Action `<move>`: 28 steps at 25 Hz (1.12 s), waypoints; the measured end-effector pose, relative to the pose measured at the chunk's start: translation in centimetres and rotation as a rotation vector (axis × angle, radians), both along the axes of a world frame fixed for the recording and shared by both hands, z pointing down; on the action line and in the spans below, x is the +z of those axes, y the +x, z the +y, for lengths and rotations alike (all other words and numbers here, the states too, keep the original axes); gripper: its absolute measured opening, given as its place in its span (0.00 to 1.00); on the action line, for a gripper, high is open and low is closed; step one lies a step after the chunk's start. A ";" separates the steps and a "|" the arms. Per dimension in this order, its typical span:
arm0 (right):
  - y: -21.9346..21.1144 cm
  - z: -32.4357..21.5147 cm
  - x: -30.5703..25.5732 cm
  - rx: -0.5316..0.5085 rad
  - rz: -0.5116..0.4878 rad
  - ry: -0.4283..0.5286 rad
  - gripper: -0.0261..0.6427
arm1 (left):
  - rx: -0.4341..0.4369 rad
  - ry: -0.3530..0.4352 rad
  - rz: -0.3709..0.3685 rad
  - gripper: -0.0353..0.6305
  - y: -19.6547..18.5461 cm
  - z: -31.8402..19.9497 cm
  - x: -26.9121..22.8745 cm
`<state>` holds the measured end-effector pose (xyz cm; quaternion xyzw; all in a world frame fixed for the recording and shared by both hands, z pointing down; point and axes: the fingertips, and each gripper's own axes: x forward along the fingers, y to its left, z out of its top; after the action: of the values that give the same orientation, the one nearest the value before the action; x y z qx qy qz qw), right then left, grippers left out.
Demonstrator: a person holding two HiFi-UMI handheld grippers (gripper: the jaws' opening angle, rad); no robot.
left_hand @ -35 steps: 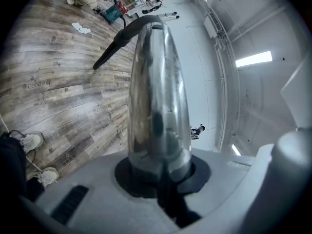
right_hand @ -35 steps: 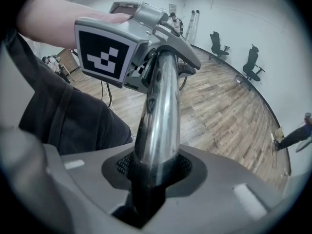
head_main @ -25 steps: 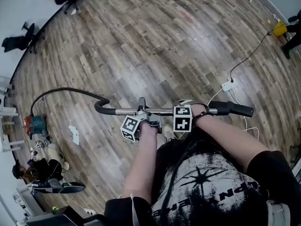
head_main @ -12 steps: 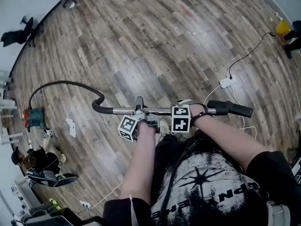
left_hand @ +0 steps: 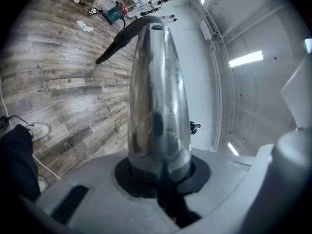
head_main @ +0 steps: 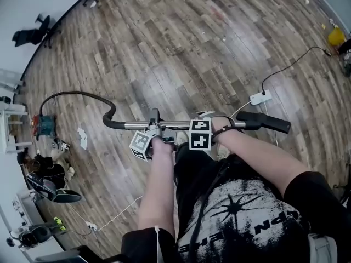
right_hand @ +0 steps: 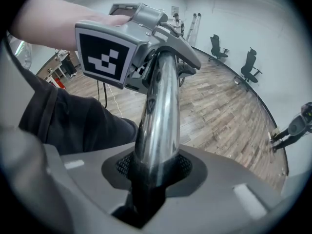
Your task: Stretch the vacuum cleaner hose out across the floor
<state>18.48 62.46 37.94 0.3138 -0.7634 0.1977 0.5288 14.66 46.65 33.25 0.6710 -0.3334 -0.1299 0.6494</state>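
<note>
A chrome vacuum tube [head_main: 170,125] is held level in front of the person, above the wooden floor. My left gripper [head_main: 155,130] is shut on it near the middle, and the tube fills the left gripper view [left_hand: 156,91]. My right gripper [head_main: 213,125] is shut on the same tube [right_hand: 158,111] further right, beside the black end piece [head_main: 264,121]. The black hose [head_main: 77,95] curves from the tube's left end across the floor to the vacuum cleaner [head_main: 43,125]. The left gripper's marker cube [right_hand: 105,55] shows in the right gripper view.
A white power strip [head_main: 257,98] with a black cable lies on the floor at right. Office chairs [head_main: 33,35] stand by the far wall. A scrap of paper [head_main: 82,138] and clutter [head_main: 46,174] lie at left. A yellow object [head_main: 335,35] sits at the far right.
Both grippers have carried the tube a little to the left in the head view, and the floor has shifted under them. Both grips look the same.
</note>
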 end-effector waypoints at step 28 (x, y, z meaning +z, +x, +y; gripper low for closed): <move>0.3 -0.3 1.0 0.118 0.033 -0.033 0.23 | 0.115 -0.046 0.014 0.12 2.0 -0.8 1.9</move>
<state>18.74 62.11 38.98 0.3527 -0.7313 0.2361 0.5339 16.63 45.85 35.17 0.6731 -0.2928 -0.0893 0.6732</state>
